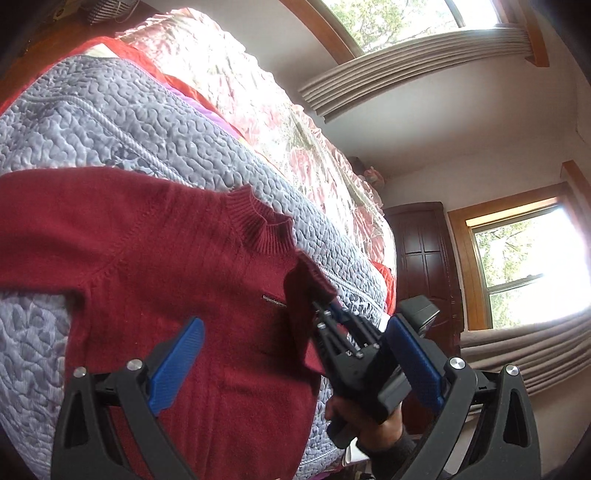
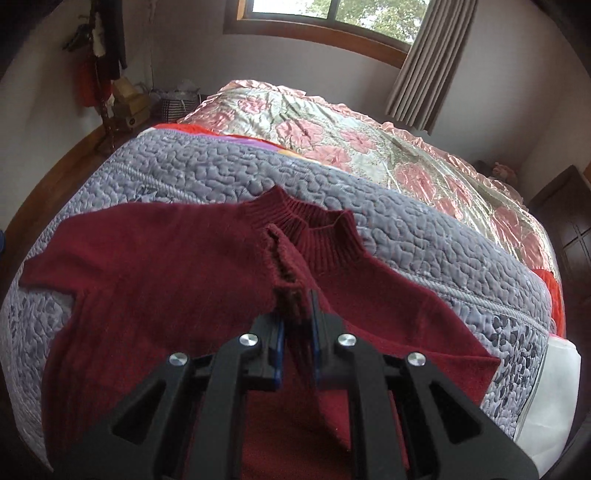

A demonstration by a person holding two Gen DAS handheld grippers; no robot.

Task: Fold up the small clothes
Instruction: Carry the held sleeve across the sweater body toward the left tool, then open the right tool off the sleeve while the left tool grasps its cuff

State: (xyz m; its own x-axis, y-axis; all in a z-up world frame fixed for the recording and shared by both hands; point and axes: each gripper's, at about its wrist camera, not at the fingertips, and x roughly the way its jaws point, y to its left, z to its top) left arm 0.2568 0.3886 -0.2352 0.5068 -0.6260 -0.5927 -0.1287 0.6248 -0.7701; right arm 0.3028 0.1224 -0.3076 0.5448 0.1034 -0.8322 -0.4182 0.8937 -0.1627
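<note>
Nearest in the right wrist view, the right claw (image 2: 297,339) is clamped on a bunched fold of the dark red sweater (image 2: 155,266), its blue pads almost buried in the knit; which part of the garment it pinches is hard to make out from here. The left wrist view shows more: that same claw (image 1: 325,310), held by a hand (image 1: 373,424) whose fingers are mostly hidden behind the tool, has lifted a cuff-like edge above the sweater's body. The left claw (image 1: 295,369) stands wide open with nothing between its pads, over the sweater's lower body, whose hem is cut off by the frame. The sweater lies spread on a grey quilted blanket (image 2: 406,236) on the bed, ribbed collar pointing away. Beyond lies a pink floral coverlet (image 2: 332,125), then curtained windows (image 2: 332,11).
</note>
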